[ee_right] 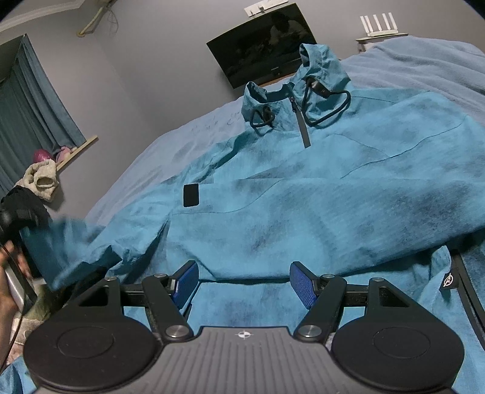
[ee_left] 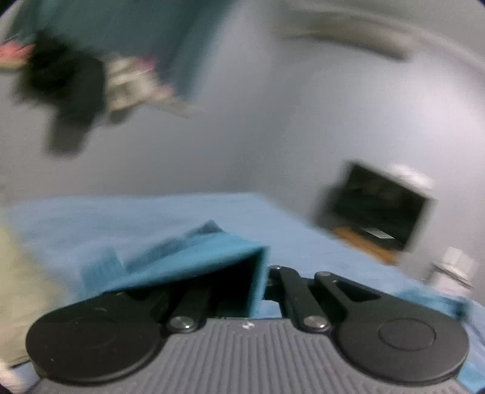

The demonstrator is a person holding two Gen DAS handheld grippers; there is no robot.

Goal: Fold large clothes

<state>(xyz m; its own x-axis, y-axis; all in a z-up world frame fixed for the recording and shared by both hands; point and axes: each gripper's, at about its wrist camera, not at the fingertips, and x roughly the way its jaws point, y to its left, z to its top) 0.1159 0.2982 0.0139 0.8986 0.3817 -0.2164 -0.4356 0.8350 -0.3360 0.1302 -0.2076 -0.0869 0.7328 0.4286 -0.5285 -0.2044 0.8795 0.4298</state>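
A large teal-blue hooded jacket with a short grey zip and black drawcords point(ee_right: 303, 188) lies spread front-up across a bed covered in a pale blue blanket point(ee_right: 424, 60), its hood toward the far wall and its hem nearest the right wrist camera. The right gripper point(ee_right: 244, 282) hovers low over the hem, pointing up the length of the garment; its two blue ribbed finger pads point(ee_right: 300, 283) stand wide apart with only flat fabric showing between them, nothing pinched. At the left edge of that view the jacket's near sleeve point(ee_right: 69, 242) is lifted off the bed and blurred, drawn toward a black device and a bare hand point(ee_right: 9, 282) at the frame's border. The left wrist view is heavily smeared. There the left gripper point(ee_left: 257, 282) is angled roughly level over the bed, aimed toward a grey wall point(ee_left: 242, 121), and a fold of the teal sleeve cloth point(ee_left: 194, 257) drapes over its left linkage and down between the fingers — the tips themselves are hidden under the cloth, but the linkages sit drawn in, so the fingers appear clamped on it. Beyond, a dark flat television screen point(ee_right: 260, 42) hangs on the wall, a white router with four antennas point(ee_right: 379, 27) sits on a shelf beside it, and teal curtains point(ee_right: 27, 106) cover a window at the left.
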